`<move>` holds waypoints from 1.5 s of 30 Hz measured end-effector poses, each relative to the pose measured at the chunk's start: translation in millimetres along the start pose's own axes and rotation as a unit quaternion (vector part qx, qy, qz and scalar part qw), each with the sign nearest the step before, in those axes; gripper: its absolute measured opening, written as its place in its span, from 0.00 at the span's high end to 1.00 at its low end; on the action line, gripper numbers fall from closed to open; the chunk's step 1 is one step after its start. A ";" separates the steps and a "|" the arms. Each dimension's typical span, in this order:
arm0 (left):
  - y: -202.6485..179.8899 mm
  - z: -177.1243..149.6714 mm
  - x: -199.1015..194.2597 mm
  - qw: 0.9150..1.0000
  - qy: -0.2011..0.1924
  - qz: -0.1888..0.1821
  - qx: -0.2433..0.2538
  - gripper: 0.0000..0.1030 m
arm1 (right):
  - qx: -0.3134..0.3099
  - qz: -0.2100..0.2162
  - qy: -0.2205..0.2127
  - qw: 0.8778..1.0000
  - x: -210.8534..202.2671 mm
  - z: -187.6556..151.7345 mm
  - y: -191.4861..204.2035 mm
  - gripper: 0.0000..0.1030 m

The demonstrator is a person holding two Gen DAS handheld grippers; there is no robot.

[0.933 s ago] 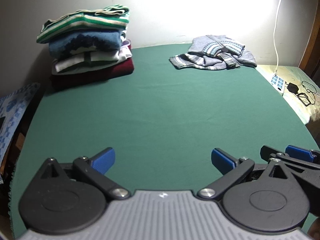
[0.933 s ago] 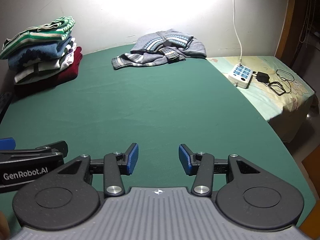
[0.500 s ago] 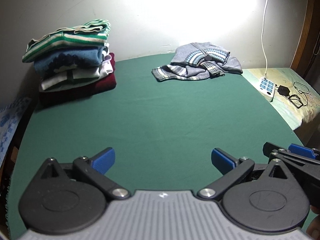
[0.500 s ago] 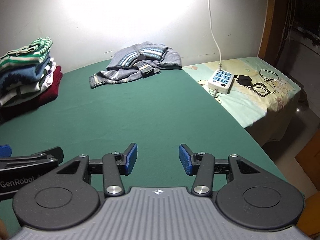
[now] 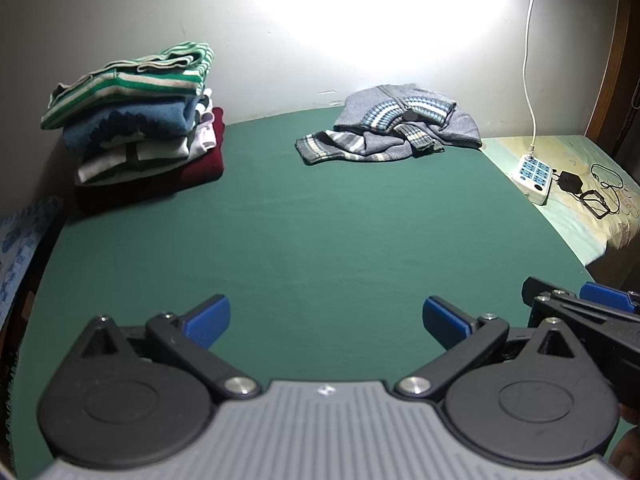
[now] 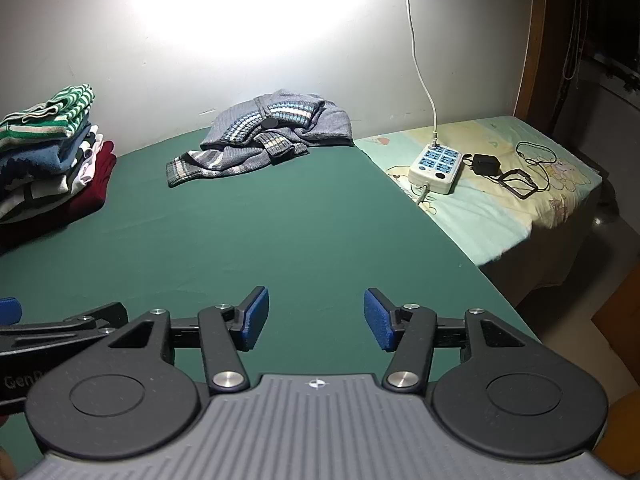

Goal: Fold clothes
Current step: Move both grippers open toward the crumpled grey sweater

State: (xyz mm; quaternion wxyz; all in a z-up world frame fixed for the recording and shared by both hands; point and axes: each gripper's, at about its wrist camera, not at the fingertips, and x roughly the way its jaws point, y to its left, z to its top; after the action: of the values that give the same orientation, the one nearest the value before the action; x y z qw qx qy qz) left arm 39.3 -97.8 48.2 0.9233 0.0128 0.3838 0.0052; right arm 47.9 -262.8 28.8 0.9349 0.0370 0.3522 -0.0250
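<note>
A crumpled grey-blue striped sweater [image 5: 394, 130] [image 6: 264, 138] lies at the far edge of the green cloth [image 5: 320, 224] [image 6: 248, 232], against the wall. A stack of folded clothes [image 5: 136, 128] [image 6: 48, 160], topped by a green-striped one, stands at the far left. My left gripper [image 5: 326, 320] hangs wide open over the near part of the cloth, holding nothing. My right gripper [image 6: 316, 320] is open and empty too, just right of the left one. Both are far from the sweater.
A white power strip [image 5: 534, 176] [image 6: 436, 164] with a cord up the wall, a black adapter [image 6: 486, 165] and cables lie on the pale patterned sheet [image 6: 500, 208] to the right. A wooden door frame [image 6: 536, 40] stands at the far right. Blue patterned fabric [image 5: 20, 236] hangs left.
Both grippers have swung to the right, so the stack and sweater slid left in both views. More of the sheet and door frame shows. Both jaws stay open.
</note>
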 end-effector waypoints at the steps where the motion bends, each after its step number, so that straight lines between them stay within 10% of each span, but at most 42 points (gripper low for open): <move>1: -1.8 0.1 0.2 1.000 -0.001 0.001 -0.001 0.00 | 0.000 0.000 0.000 1.000 0.7 0.5 -1.3 0.45; 45: -28.3 -11.2 21.9 0.998 0.041 0.042 -0.038 0.00 | -0.040 0.034 0.029 0.998 28.6 2.3 -22.2 0.44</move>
State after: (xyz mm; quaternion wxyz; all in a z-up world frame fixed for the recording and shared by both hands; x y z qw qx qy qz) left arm 46.8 -125.5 24.0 0.9058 -0.0060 0.4196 0.0589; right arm 69.2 -285.7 10.5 0.9255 0.0119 0.3780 0.0217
